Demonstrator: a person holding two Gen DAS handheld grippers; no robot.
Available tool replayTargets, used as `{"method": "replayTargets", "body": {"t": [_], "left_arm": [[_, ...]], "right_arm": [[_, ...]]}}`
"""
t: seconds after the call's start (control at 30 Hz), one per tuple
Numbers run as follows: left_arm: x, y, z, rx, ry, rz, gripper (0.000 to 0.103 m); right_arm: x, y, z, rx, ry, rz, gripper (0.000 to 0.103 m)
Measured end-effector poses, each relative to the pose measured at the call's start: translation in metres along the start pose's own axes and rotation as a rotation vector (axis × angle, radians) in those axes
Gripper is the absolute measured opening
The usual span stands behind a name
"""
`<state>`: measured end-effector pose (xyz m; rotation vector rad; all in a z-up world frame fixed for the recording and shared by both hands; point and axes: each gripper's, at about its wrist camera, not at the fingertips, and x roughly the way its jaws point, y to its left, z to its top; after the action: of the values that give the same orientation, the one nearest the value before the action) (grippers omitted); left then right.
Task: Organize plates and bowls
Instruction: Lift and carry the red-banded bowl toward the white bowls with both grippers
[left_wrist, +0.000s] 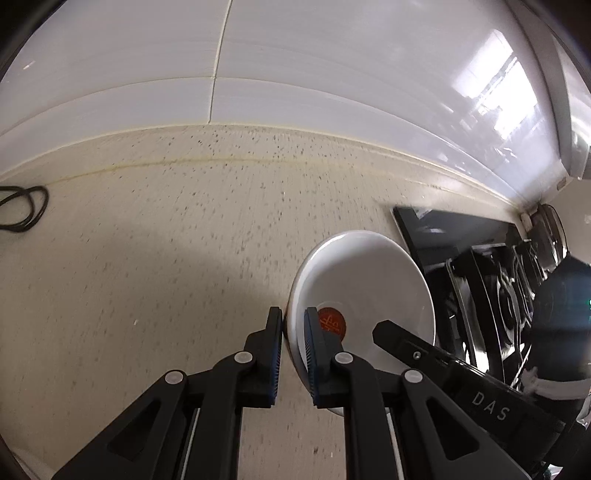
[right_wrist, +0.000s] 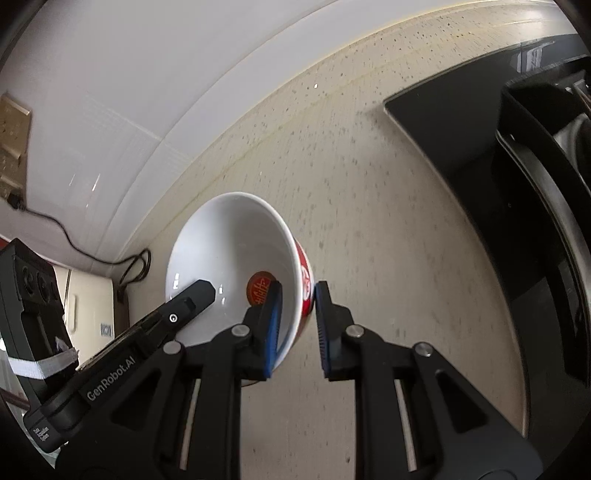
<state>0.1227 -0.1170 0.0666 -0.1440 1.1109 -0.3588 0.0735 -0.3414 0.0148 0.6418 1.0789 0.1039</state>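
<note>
Where the speckled beige surface (left_wrist: 166, 240) meets the glossy white tiled wall (left_wrist: 332, 74), a pale caulked seam runs along its back edge, and the stone-like slab looks matte with small dark flecks. Right of the bowl on that surface sits a black glossy cooktop (right_wrist: 461, 140) with dark metal burner parts; its details blur toward the frame edge. Left of the bowl, a thin black cable (right_wrist: 85, 247) trails down the wall and coils on the surface.

One bowl (right_wrist: 229, 254) is in view: round, glazed ceramic, smooth white inside with a single round red seal mark at its bottom, and a red band with white characters on its outer wall. It is tipped on its side, mouth facing the cameras and the wall side, with its axis lying roughly level instead of upright. Whether it touches the surface cannot be told.

Two hand-held grippers reach it, both black with blue ribbed pads. The left hand-held gripper (left_wrist: 293, 350) straddles the rim, one finger inside and one outside, pinched onto the wall of the bowl. The right hand-held gripper (right_wrist: 299, 325) also straddles the rim; its inner pad lies against the white interior, while its outer pad stands just off the red band, fingers apart.
</note>
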Motion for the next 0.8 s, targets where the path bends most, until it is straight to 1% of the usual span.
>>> {"method": "replayTargets", "body": {"t": [0.1, 0.2, 0.23, 0.4, 0.67, 0.8], "left_arm": [[-0.008, -0.003, -0.01, 0.012, -0.006, 0.002, 0.012], [-0.02, -0.003, -0.02, 0.023, -0.012, 0.0, 0.012], [-0.026, -0.003, -0.027, 0.024, -0.014, -0.001, 0.012], [-0.04, -0.004, -0.048, 0.037, -0.03, -0.003, 0.012], [-0.07, -0.004, -0.071, 0.063, -0.086, 0.013, 0.012], [-0.09, 0.001, -0.081, 0.073, -0.111, 0.019, 0.012]], "right_arm": [[-0.001, 0.001, -0.007, -0.009, 0.0, -0.001, 0.021], [-0.008, 0.008, -0.021, -0.017, -0.003, 0.003, 0.021], [-0.016, 0.004, -0.023, -0.022, -0.004, 0.003, 0.021], [-0.027, 0.009, -0.041, -0.034, -0.011, 0.004, 0.021], [-0.045, 0.02, -0.07, -0.061, -0.022, 0.016, 0.021], [-0.052, 0.027, -0.083, -0.062, -0.024, 0.038, 0.021]]}}
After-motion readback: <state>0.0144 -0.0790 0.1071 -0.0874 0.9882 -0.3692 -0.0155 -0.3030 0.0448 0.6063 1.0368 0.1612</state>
